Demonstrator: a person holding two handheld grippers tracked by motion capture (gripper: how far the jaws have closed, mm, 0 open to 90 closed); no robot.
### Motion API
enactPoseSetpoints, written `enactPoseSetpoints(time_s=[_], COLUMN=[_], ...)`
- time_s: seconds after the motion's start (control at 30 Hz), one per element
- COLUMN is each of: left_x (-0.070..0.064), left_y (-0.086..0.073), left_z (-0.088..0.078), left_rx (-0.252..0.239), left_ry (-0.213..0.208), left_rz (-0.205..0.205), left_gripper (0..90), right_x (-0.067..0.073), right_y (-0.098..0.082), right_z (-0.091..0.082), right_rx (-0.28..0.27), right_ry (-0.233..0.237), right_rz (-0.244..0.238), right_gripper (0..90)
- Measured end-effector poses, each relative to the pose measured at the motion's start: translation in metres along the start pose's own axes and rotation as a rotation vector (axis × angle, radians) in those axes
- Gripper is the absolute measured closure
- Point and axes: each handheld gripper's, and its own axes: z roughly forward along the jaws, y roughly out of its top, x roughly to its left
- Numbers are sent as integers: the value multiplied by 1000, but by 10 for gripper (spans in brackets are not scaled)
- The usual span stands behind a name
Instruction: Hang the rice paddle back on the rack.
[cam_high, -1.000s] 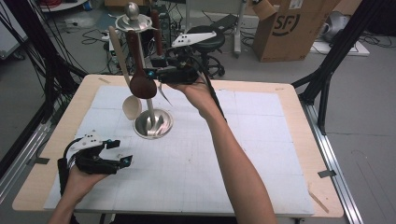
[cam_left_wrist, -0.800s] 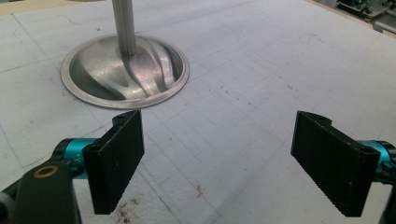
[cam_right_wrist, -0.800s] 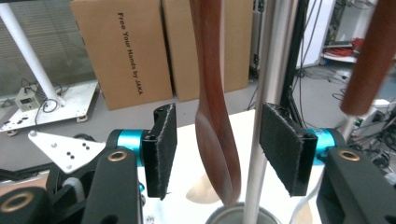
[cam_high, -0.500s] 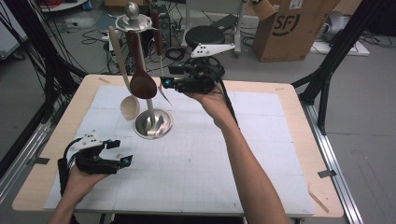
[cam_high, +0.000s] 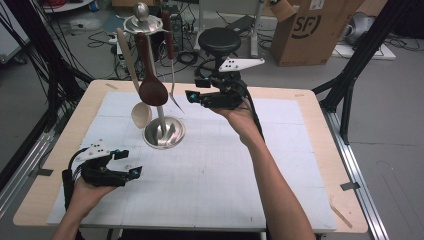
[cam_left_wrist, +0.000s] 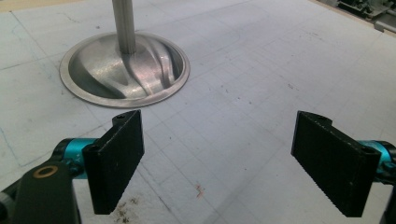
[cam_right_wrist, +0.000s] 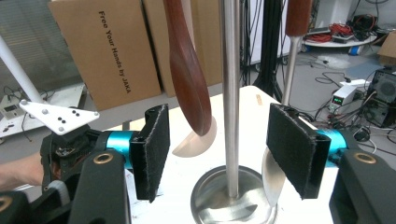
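Holding your right claw (cam_high: 192, 96) level just right of the dark wooden spoon (cam_high: 151, 90) hanging on the steel stand (cam_high: 163, 132), you have its jaws apart, just been opening, nothing between them, while your left claw (cam_high: 131, 163) rests open low over the bench (cam_high: 300, 107).

In the right gripper view the top edge cuts off the dark wooden spoon (cam_right_wrist: 189, 79), the steel pole (cam_right_wrist: 230, 93) and the brown-handled utensil (cam_right_wrist: 294, 51), so none of their hooks can be seen. The pale spoon (cam_right_wrist: 196, 140) hides mostly behind the dark one. In the left gripper view the pole rises out of frame above the stand's base (cam_left_wrist: 125, 70). In the high view the bottom edge cuts off both forearms
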Motion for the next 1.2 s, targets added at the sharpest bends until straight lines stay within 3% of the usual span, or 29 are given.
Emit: enactPoseSetpoints(time_s=[1.2], left_x=[-1], left_y=[0], left_z=[3], left_rx=[9], left_ry=[-2], left_rz=[-2], left_gripper=[173], right_x=[0], right_y=[-88], right_z=[-43], right_rx=[58], right_ry=[-76], right_rz=[80], right_gripper=[277])
